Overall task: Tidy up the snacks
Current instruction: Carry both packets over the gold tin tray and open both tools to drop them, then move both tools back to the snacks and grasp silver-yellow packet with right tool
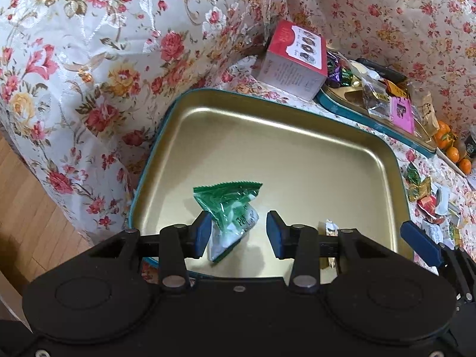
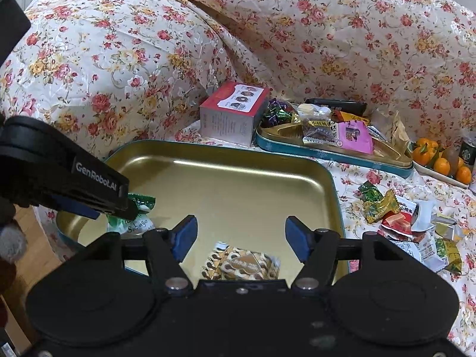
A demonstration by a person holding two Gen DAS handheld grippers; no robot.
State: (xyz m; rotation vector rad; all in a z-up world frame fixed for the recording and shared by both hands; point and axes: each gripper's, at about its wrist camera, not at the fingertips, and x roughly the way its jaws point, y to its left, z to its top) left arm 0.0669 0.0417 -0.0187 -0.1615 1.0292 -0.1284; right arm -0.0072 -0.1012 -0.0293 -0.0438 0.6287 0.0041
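Hovering over the gold tray (image 1: 297, 154), we see both grippers' jaws apart: left gripper (image 1: 236, 232) straddles the green packet (image 1: 229, 208), right gripper (image 2: 241, 238) above the brown packet (image 2: 241, 263) in the tray.

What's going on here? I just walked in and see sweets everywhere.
A person with a gripper in each hand is sorting snacks into a gold tray. The left gripper stands open around a green packet in the tray. The right gripper is open above a brown patterned packet lying there. More wrapped sweets lie loose on the floral cloth.
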